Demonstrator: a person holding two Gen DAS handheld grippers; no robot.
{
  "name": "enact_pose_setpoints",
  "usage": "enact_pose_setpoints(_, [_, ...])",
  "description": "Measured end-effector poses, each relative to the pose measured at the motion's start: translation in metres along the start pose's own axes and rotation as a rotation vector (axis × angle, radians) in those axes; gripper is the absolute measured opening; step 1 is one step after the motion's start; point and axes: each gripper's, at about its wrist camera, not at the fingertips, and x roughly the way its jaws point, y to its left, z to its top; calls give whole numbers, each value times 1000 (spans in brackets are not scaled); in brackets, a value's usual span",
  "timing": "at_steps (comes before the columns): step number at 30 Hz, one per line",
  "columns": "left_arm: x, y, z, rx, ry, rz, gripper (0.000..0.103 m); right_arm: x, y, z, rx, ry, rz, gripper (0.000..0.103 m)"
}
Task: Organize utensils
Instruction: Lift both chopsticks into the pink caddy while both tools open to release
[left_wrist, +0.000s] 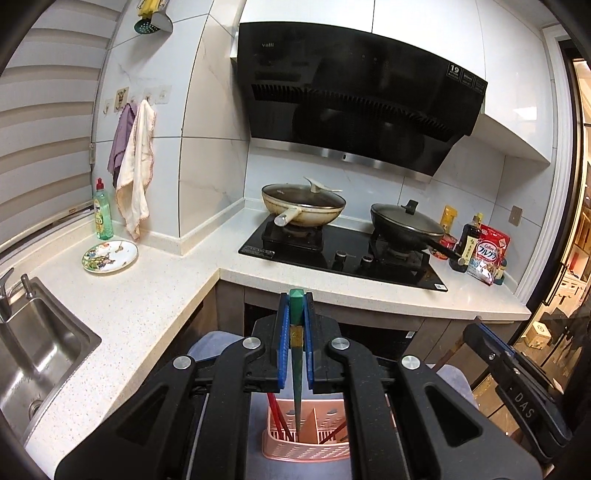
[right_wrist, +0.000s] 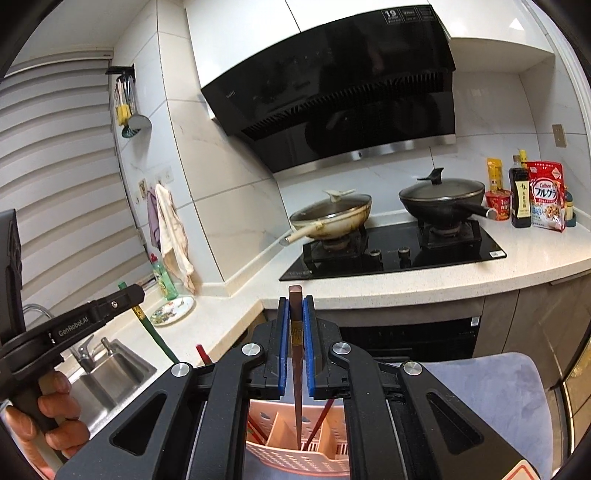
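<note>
My left gripper (left_wrist: 296, 299) is shut on a green chopstick (left_wrist: 296, 354) that points down, its tip inside a pink slotted utensil holder (left_wrist: 306, 448). Red chopsticks (left_wrist: 277, 421) stand in the holder. My right gripper (right_wrist: 296, 301) is shut on a brown chopstick (right_wrist: 296, 354), its tip down in the same pink holder (right_wrist: 295, 458) beside red chopsticks (right_wrist: 321, 417). The left gripper also shows in the right wrist view (right_wrist: 129, 295), gripping the green chopstick (right_wrist: 157, 334).
The holder rests on a grey-blue cushioned seat (right_wrist: 491, 398). A white counter (left_wrist: 147, 306) holds a steel sink (left_wrist: 33, 354), a patterned plate (left_wrist: 109, 256) and a green soap bottle (left_wrist: 102, 212). A black hob (left_wrist: 343, 254) carries two lidded pans. Bottles and packets (left_wrist: 480, 251) stand at the right.
</note>
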Motion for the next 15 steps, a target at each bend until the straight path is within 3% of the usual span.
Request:
enact_pose_setpoints(10, [14, 4, -22, -6, 54, 9, 9, 10, -12, -19, 15, 33, -34, 8])
enact_pose_setpoints(11, [13, 4, -23, -5, 56, 10, 11, 9, -12, -19, 15, 32, -36, 11])
enact_pose_setpoints(15, [6, 1, -26, 4, 43, 26, 35, 2, -12, -19, 16, 27, -35, 13])
